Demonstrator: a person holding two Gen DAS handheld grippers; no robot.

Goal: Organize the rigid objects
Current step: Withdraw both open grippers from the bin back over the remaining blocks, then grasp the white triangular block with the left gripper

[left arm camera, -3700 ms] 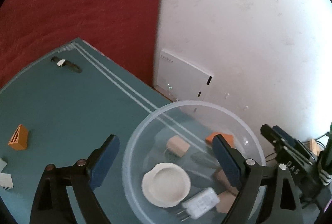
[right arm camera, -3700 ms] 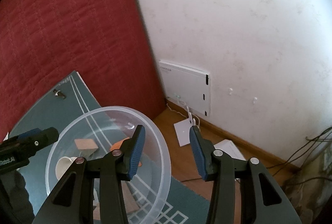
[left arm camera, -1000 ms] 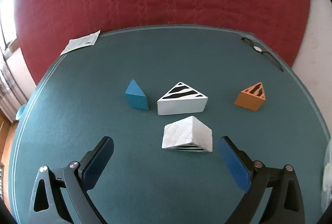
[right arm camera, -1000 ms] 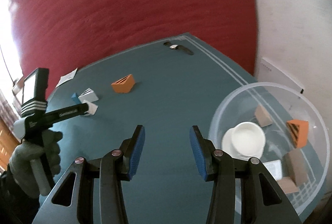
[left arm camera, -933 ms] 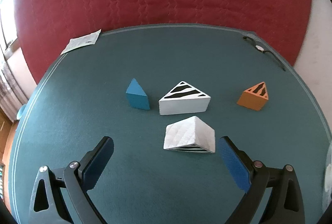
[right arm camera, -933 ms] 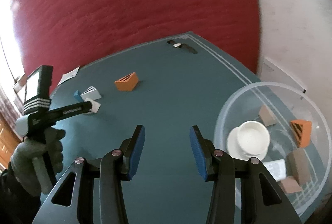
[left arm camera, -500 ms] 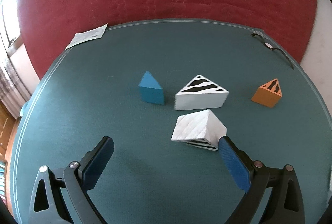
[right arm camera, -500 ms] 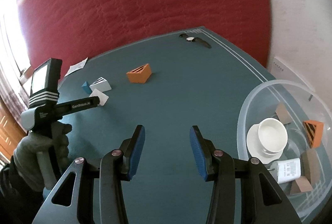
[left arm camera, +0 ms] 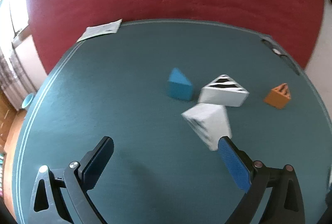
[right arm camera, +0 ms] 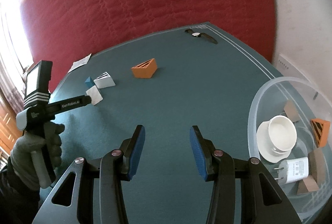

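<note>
On the teal table, a white striped wedge (left arm camera: 207, 124) lies just ahead of my left gripper (left arm camera: 164, 151), touching its right fingertip; the jaws are wide open and empty. Behind it sit a second white striped wedge (left arm camera: 225, 92), a blue wedge (left arm camera: 179, 87) and an orange wedge (left arm camera: 278, 96). The right wrist view shows the same wedges, the near white one (right arm camera: 95, 95) and the orange one (right arm camera: 145, 71), and the left gripper held in a gloved hand. My right gripper (right arm camera: 167, 136) is open and empty above bare table. A clear bowl (right arm camera: 255, 107) at the right holds a white cup, a plug adapter and several blocks.
A wristwatch (right arm camera: 200, 35) lies near the table's far edge. A paper slip (left arm camera: 100, 29) lies at the far left edge. A red quilted surface stands behind the table; a white wall is at the right.
My left gripper has moved left and forward, and the near white wedge has been nudged and turned against its right finger. My right gripper has swung slightly, with the bowl now further right.
</note>
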